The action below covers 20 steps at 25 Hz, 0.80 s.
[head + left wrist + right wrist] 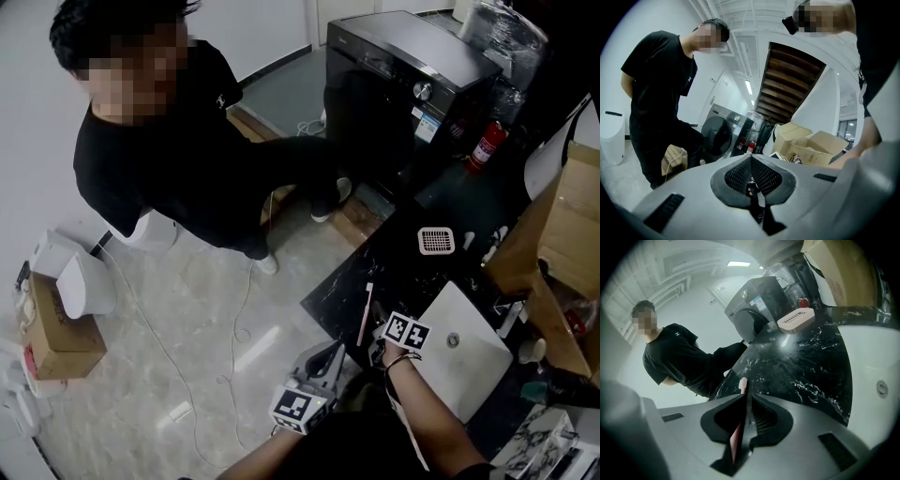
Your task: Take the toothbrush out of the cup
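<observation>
My right gripper (372,326) is shut on a pink toothbrush (367,300) and holds it over the near edge of the black marble counter (412,272). In the right gripper view the toothbrush (742,384) sticks out past the closed jaws of that gripper (744,401), its pale tip pointing away from me. My left gripper (334,349) hovers lower left of it, off the counter, jaws together. The left gripper view shows that gripper (751,164) shut with nothing held. No cup shows in any view.
A white sink (464,352) sits right of my right gripper. A white slotted dish (436,240) lies further back on the counter. Behind stand a black washing machine (403,84), a red fire extinguisher (487,145) and cardboard boxes (562,225). A person in black (178,141) stands left.
</observation>
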Each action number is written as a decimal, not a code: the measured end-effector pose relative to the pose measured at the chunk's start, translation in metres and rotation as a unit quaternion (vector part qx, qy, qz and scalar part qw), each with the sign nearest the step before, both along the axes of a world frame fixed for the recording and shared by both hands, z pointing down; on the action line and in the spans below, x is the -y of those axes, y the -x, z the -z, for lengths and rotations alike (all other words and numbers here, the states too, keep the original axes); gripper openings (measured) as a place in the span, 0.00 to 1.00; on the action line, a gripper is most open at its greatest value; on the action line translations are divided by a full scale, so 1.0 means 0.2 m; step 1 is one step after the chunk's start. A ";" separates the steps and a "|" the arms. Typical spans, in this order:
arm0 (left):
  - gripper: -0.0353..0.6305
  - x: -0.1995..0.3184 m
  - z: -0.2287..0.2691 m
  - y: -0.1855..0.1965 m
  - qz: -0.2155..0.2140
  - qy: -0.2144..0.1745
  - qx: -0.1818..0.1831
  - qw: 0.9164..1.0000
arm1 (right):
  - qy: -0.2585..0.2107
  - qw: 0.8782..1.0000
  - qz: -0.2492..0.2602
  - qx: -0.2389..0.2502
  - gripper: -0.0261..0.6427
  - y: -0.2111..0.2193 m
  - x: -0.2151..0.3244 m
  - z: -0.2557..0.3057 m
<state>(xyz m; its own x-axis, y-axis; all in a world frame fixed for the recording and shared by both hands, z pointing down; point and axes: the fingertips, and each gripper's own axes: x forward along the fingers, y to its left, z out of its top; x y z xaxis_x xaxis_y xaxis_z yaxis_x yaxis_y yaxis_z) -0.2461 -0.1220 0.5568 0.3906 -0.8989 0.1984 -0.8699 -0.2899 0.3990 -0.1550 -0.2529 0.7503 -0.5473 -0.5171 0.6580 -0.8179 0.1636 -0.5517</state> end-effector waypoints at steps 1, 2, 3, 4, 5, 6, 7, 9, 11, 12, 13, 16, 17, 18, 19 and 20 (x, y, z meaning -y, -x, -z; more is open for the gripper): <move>0.09 0.00 0.00 0.01 0.001 -0.001 0.001 1.000 | -0.003 1.000 0.003 -0.002 0.14 0.00 0.00 0.00; 0.09 -0.01 0.00 0.02 0.001 -0.003 0.003 1.000 | -0.005 1.000 0.005 -0.004 0.14 0.01 0.00 0.00; 0.09 -0.01 0.00 0.02 0.001 -0.005 0.004 1.000 | -0.008 1.000 0.005 -0.006 0.14 0.01 0.00 0.00; 0.09 -0.02 0.00 0.03 0.002 -0.005 0.004 1.000 | -0.010 1.000 0.006 -0.006 0.14 0.01 0.00 0.00; 0.09 -0.02 0.01 0.04 0.004 -0.006 0.002 1.000 | -0.012 1.000 0.006 -0.005 0.14 0.01 -0.01 0.00; 0.09 -0.03 0.01 0.05 0.005 -0.007 0.001 1.000 | -0.012 1.000 0.006 -0.004 0.14 0.01 -0.01 0.01; 0.09 -0.04 0.01 0.05 0.006 -0.007 0.000 1.000 | -0.011 1.000 0.005 -0.001 0.14 0.01 -0.02 0.01; 0.09 -0.04 0.02 0.07 0.005 -0.011 0.000 1.000 | -0.013 1.000 0.007 -0.002 0.13 0.01 -0.04 0.03; 0.09 -0.05 0.03 0.09 0.004 -0.016 0.002 1.000 | -0.022 1.000 0.016 -0.015 0.12 0.01 -0.06 0.05; 0.09 -0.06 0.04 0.09 0.005 -0.018 0.000 1.000 | -0.029 0.999 0.021 -0.024 0.11 0.00 -0.08 0.07; 0.09 -0.06 0.05 0.10 0.007 -0.019 -0.005 1.000 | -0.037 0.998 0.027 -0.031 0.08 0.00 -0.09 0.09; 0.09 -0.08 0.08 0.12 0.008 -0.024 -0.015 1.000 | -0.069 0.996 0.041 -0.047 0.06 -0.02 -0.14 0.20; 0.09 -0.08 0.09 0.12 0.005 -0.027 -0.016 0.999 | -0.081 0.995 0.044 -0.050 0.06 -0.02 -0.16 0.24; 0.09 -0.08 0.10 0.12 0.002 -0.029 -0.019 0.999 | -0.092 0.993 0.046 -0.053 0.06 -0.03 -0.18 0.29; 0.09 -0.09 0.11 0.12 -0.001 -0.031 -0.024 0.999 | -0.104 0.992 0.048 -0.057 0.06 -0.05 -0.20 0.34; 0.09 -0.09 0.12 0.12 -0.004 -0.032 -0.028 0.999 | -0.118 0.990 0.049 -0.062 0.06 -0.06 -0.22 0.39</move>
